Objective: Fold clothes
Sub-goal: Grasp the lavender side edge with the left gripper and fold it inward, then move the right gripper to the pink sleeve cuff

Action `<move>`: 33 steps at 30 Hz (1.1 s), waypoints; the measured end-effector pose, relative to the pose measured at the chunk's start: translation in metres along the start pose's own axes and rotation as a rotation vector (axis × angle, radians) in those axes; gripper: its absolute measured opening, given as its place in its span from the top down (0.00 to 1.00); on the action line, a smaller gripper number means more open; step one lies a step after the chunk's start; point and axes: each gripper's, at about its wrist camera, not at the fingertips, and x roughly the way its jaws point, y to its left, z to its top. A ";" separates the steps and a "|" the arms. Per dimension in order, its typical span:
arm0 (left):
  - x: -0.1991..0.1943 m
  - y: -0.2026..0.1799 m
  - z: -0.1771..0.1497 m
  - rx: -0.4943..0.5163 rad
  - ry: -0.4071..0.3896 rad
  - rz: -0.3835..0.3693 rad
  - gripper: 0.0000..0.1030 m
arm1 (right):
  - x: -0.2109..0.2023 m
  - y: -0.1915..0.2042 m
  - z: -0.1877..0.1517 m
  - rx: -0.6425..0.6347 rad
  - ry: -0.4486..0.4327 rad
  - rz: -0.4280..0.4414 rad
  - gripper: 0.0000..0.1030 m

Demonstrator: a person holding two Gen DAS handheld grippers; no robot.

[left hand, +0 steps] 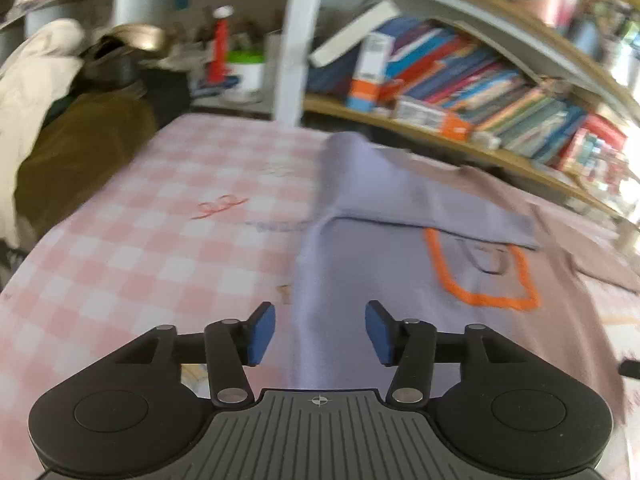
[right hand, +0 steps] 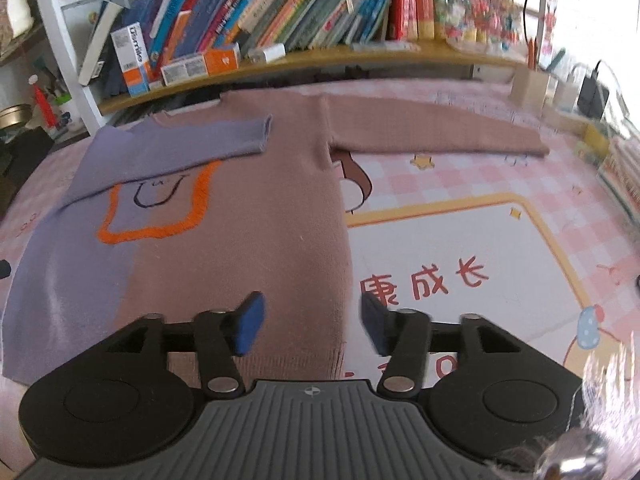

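A sweater, half lavender and half dusty pink, lies flat on the pink checked table cover, with an orange outlined patch on its chest. Its lavender sleeve is folded across the body; the pink sleeve stretches out to the right. In the left wrist view the lavender side and folded sleeve lie ahead. My left gripper is open and empty above the lavender hem. My right gripper is open and empty above the pink hem's right edge.
Bookshelves full of books line the table's far side. A pile of clothes sits off the table's left end. A wooden box and a black charger stand at the far right.
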 end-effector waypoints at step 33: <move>0.013 -0.110 -0.028 0.151 0.072 -0.063 0.17 | -0.018 -0.089 -0.012 0.139 -0.013 -0.140 0.19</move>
